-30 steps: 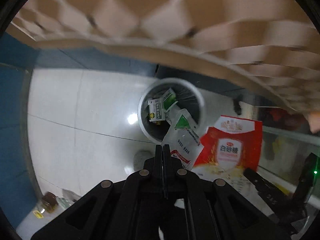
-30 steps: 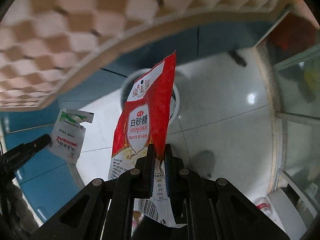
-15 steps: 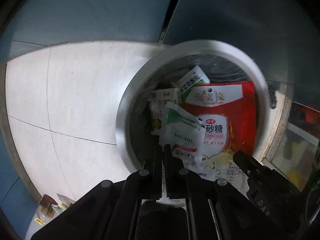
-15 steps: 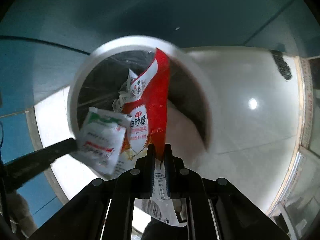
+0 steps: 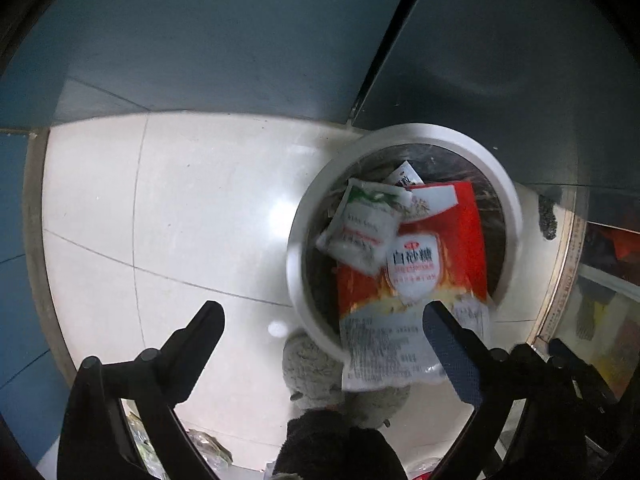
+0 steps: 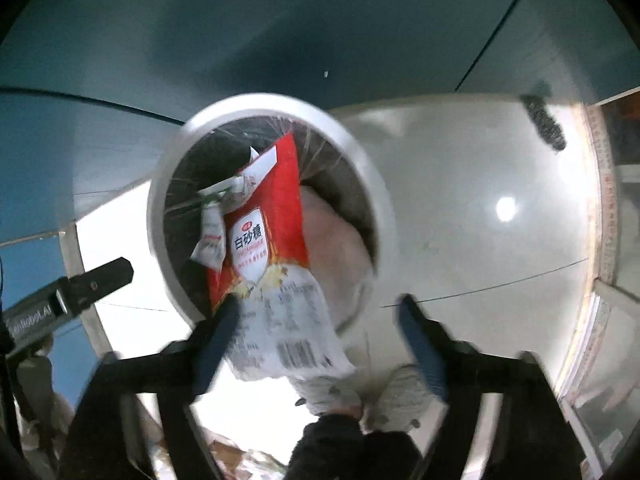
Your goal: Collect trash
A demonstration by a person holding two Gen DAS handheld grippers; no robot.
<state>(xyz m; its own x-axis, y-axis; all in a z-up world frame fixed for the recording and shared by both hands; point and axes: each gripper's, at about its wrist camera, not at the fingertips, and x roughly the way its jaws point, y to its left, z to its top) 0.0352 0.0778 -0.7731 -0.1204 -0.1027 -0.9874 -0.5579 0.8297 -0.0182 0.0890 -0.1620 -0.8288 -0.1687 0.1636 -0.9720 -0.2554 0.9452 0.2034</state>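
Both claws gape; packets seemingly dropping into bin [image 5: 505, 184].

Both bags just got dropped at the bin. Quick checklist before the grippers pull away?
1. Left gripper open, nothing between its fingers: ok.
2. Right gripper open: ok.
3. White-green pouch inside the bin: ok.
4. Red sugar bag fully inside the bin: not ok, its lower end overlaps the near rim.
5. Red sugar bag clear of the right fingers: cannot tell, it overlaps one and the frame is blurred.
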